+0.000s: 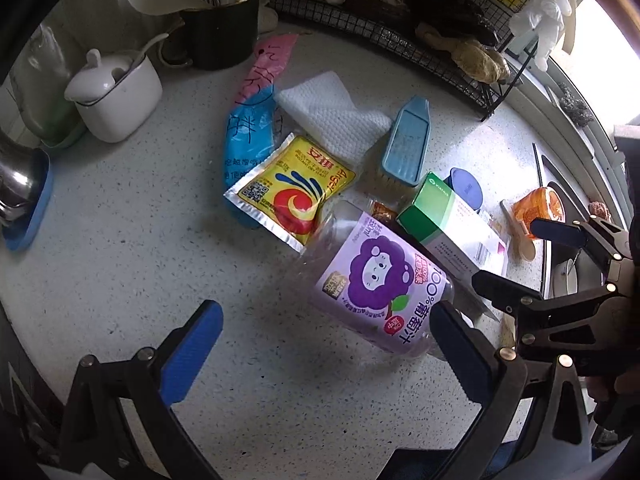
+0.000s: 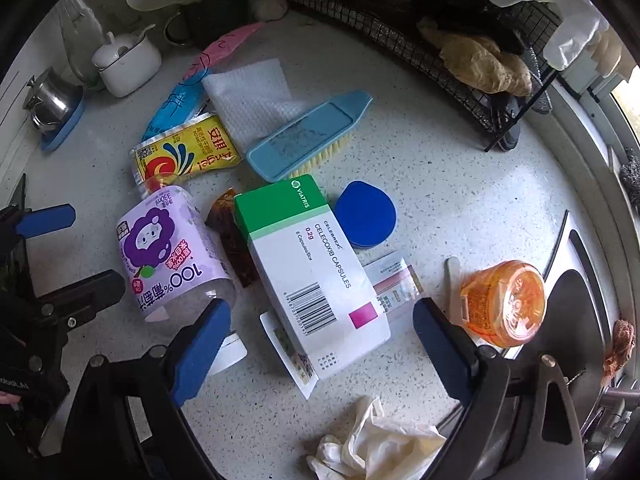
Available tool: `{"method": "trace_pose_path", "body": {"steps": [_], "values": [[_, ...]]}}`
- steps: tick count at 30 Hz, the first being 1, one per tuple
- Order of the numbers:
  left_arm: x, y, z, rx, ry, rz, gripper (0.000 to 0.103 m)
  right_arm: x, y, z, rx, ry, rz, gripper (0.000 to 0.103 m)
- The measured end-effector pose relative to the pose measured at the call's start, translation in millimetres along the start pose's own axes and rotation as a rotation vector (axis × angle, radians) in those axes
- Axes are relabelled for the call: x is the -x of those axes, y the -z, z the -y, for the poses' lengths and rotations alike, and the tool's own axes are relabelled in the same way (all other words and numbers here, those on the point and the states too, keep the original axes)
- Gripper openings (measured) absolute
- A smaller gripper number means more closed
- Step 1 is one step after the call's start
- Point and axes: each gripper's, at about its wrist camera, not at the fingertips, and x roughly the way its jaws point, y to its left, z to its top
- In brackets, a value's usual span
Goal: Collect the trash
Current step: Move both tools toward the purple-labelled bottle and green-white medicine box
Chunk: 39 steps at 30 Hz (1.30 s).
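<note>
On the speckled counter point(image 2: 460, 168), far left, stand one steel pot point(image 2: 50, 98) on a blue mat and one white lidded jar point(image 2: 128, 64), with one black utensil holder point(image 1: 220, 32) behind. The left gripper point(image 1: 326, 322) hovers over bare counter with its two blue-padded fingers spread wide, gripping nothing; its right finger sits just beside one clear juice bottle point(image 1: 376, 280) with a purple label, lying on its side. Behind the bottle lie one yellow foil sachet point(image 1: 292, 190), one pink-and-blue plastic wrapper point(image 1: 252, 112) and one folded white paper towel point(image 1: 332, 112). Next come one blue scrubbing brush point(image 2: 304, 136), one dark brown wrapper point(image 2: 232, 236), and one green-and-white medicine box point(image 2: 308, 272), which lies across two small flat packets and touches one blue round lid point(image 2: 366, 214). The right gripper point(image 2: 322, 344) is also wide open and empty, its fingers straddling the near end of the box. Below it lies one crumpled white tissue point(image 2: 380, 444). Right of the box sits one orange plastic cup point(image 2: 504, 302) by a pale spoon. One black wire rack point(image 2: 400, 28) runs along the back.
</note>
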Motion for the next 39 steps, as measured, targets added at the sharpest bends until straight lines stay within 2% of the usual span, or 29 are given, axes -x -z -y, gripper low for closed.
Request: {"method": "trace_pose_path", "body": {"steps": [8, 13, 17, 19, 22, 26, 35, 37, 39], "values": [[-12, 0, -5, 0.039, -0.052, -0.033, 0.103, -34, -19, -1, 0.082, 0.032, -0.055, 0.093], [-15, 4, 1, 0.047, -0.056, -0.034, 0.103, -45, -23, 6, 0.076, -0.021, -0.070, 0.092], [-13, 7, 1, 0.070, -0.052, -0.032, 0.103, -49, -22, 7, 0.076, -0.047, -0.072, 0.070], [-13, 10, 2, 0.075, -0.050, -0.031, 0.103, -49, -20, 8, 0.066, -0.051, -0.064, 0.068], [-11, 14, 3, 0.085, -0.027, -0.034, 0.103, -43, -15, 12, 0.043, -0.043, -0.043, 0.064], [-10, 13, 4, 0.125, 0.028, -0.042, 0.103, -24, -11, 24, -0.014, -0.027, 0.005, 0.062], [-17, -9, 8, 0.177, 0.037, -0.037, 0.103, 2, -15, 53, -0.102, -0.002, 0.039, 0.062], [-23, -13, 7, 0.192, 0.029, -0.047, 0.103, 13, -10, 39, -0.109, -0.001, 0.037, 0.062], [-29, -16, 8, 0.202, 0.007, -0.050, 0.103, 13, -4, 41, -0.108, 0.002, 0.035, 0.062]]}}
